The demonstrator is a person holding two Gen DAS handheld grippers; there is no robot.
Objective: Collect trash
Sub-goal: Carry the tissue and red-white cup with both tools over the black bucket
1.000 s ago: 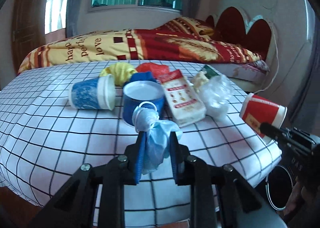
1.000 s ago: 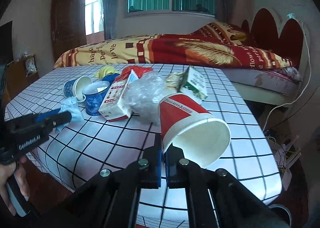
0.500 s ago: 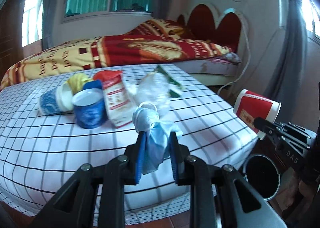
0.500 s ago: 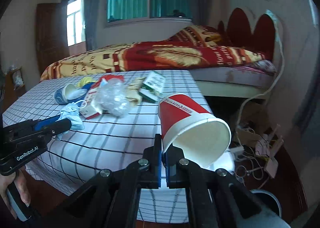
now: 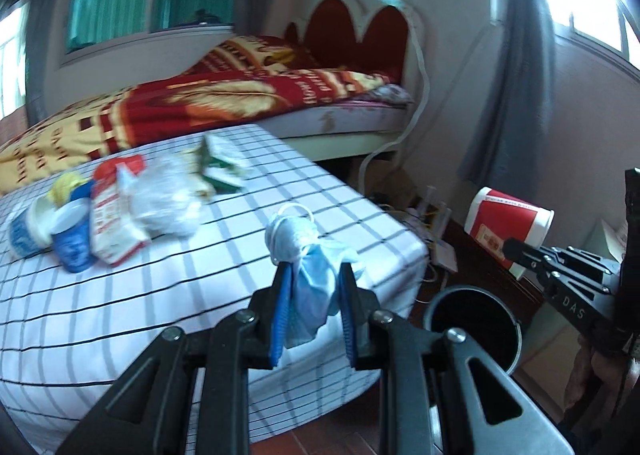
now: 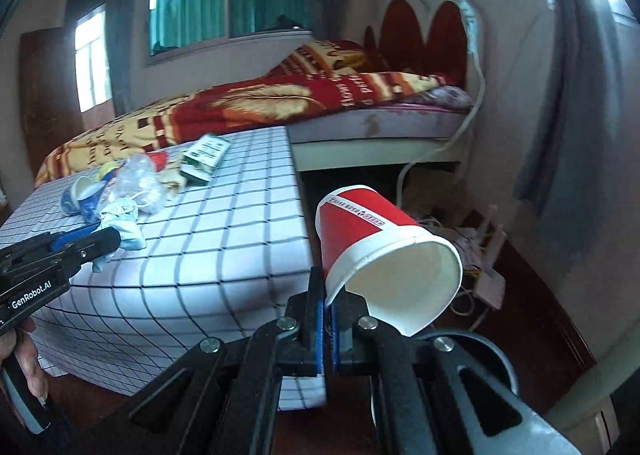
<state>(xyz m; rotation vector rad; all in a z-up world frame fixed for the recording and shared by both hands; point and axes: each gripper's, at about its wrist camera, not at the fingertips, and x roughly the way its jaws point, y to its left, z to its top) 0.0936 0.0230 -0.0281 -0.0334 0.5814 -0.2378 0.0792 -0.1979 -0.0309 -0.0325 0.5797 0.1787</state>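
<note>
My left gripper point(image 5: 313, 275) is shut on a crumpled light-blue face mask point(image 5: 310, 255), held over the right edge of the checked table point(image 5: 200, 295). My right gripper point(image 6: 327, 295) is shut on the rim of a red paper cup point(image 6: 380, 243), held off the table above the floor. The cup also shows in the left wrist view point(image 5: 506, 223), above and to the right of a dark round trash bin point(image 5: 472, 329) on the floor. In the right wrist view the bin's rim point(image 6: 492, 351) is mostly hidden behind the gripper. The left gripper with the mask also shows there point(image 6: 120, 233).
Several pieces of trash lie on the table: blue cups point(image 5: 74, 243), a red-white carton point(image 5: 112, 215), a clear plastic bag point(image 5: 164, 203), a green-white box point(image 5: 220, 167). A bed point(image 5: 240, 99) stands behind. Cables and a power strip point(image 6: 488, 279) lie by the wall.
Both grippers have swung right, off the table toward the floor bin, carrying the mask and the cup. The bin has come closer in the left wrist view.
</note>
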